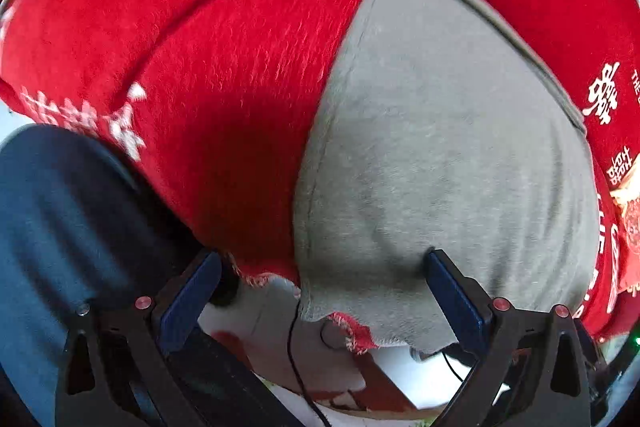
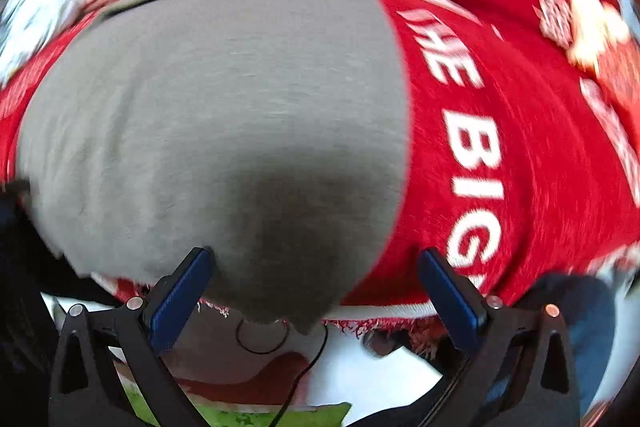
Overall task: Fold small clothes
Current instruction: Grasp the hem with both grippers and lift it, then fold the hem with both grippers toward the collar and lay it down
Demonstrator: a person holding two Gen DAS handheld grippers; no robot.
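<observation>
A small grey garment (image 1: 440, 147) lies folded flat on a red cloth with white lettering (image 1: 220, 67), its near edge hanging a little over the table's front. My left gripper (image 1: 320, 263) is open, its blue pads (image 1: 192, 291) wide apart over the garment's near left corner. In the right wrist view the grey garment (image 2: 224, 131) fills the middle on the red cloth (image 2: 500, 107). My right gripper (image 2: 316, 259) is open over the garment's near right corner, nothing between the pads (image 2: 452, 295). Both views are motion blurred.
The red cloth's fringed front edge (image 2: 384, 323) hangs over the table edge. A black cable (image 1: 298, 355) and floor show below. A person's blue-trousered leg (image 1: 60, 227) is at the left; it also shows at the right of the right wrist view (image 2: 588, 327).
</observation>
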